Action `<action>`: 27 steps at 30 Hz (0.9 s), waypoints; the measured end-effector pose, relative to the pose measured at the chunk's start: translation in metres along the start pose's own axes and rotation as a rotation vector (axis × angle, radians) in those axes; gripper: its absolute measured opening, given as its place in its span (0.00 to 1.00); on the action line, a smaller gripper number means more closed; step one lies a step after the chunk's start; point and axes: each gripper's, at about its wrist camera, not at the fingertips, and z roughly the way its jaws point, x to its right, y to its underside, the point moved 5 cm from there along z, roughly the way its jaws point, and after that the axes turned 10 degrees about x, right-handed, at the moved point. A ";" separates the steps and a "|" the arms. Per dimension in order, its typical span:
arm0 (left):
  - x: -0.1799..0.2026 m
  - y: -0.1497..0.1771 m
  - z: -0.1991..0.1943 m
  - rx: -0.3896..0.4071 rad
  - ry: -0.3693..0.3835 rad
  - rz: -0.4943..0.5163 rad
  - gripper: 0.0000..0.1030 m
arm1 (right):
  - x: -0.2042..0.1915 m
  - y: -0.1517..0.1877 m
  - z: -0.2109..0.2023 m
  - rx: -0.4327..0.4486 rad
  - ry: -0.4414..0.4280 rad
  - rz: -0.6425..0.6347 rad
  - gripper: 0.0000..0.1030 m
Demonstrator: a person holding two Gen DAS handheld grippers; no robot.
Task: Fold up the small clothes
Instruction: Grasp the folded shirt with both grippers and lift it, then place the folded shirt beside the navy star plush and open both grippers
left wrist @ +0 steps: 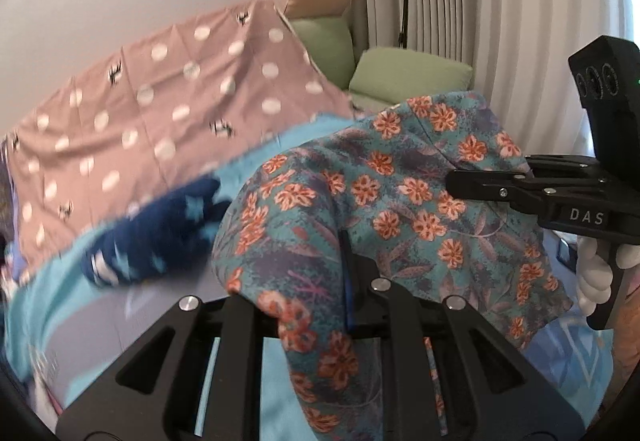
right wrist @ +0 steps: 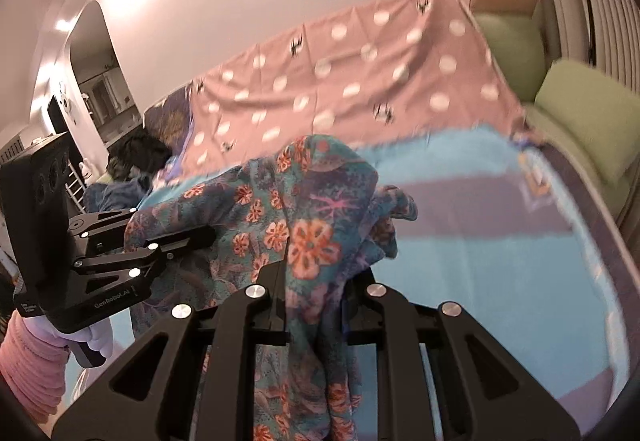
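A teal garment with orange flowers (left wrist: 400,181) hangs in the air above the bed, held up at two spots. My left gripper (left wrist: 348,261) is shut on one part of it, and the cloth drapes over its fingers and hides the tips. In the left wrist view my right gripper (left wrist: 454,177) comes in from the right, clamped on the far edge. In the right wrist view the same floral garment (right wrist: 312,193) bunches between the shut jaws of my right gripper (right wrist: 316,261). My left gripper (right wrist: 208,235) pinches it at the left.
A light blue blanket (right wrist: 480,241) covers the bed below. A dark blue star-patterned garment (left wrist: 160,237) lies on it. Behind are a pink dotted cover (left wrist: 160,101), green cushions (right wrist: 580,109) and dark clothes (right wrist: 136,157). A gloved hand (left wrist: 596,281) and a pink sleeve (right wrist: 28,361) show.
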 end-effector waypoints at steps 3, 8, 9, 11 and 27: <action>-0.007 -0.033 0.028 0.013 -0.017 0.014 0.15 | 0.019 -0.035 0.020 0.027 0.031 -0.012 0.17; -0.027 -0.072 0.083 0.015 -0.068 0.046 0.15 | 0.051 -0.069 0.061 0.042 0.052 -0.003 0.17; -0.031 -0.076 0.093 0.012 -0.076 0.044 0.15 | 0.056 -0.073 0.069 0.044 0.054 -0.006 0.17; -0.043 -0.081 0.117 0.003 -0.087 0.034 0.15 | 0.065 -0.080 0.092 0.040 0.060 -0.014 0.16; -0.100 0.056 0.278 -0.227 -0.280 0.155 0.45 | 0.148 0.005 0.202 -0.060 0.301 0.165 0.46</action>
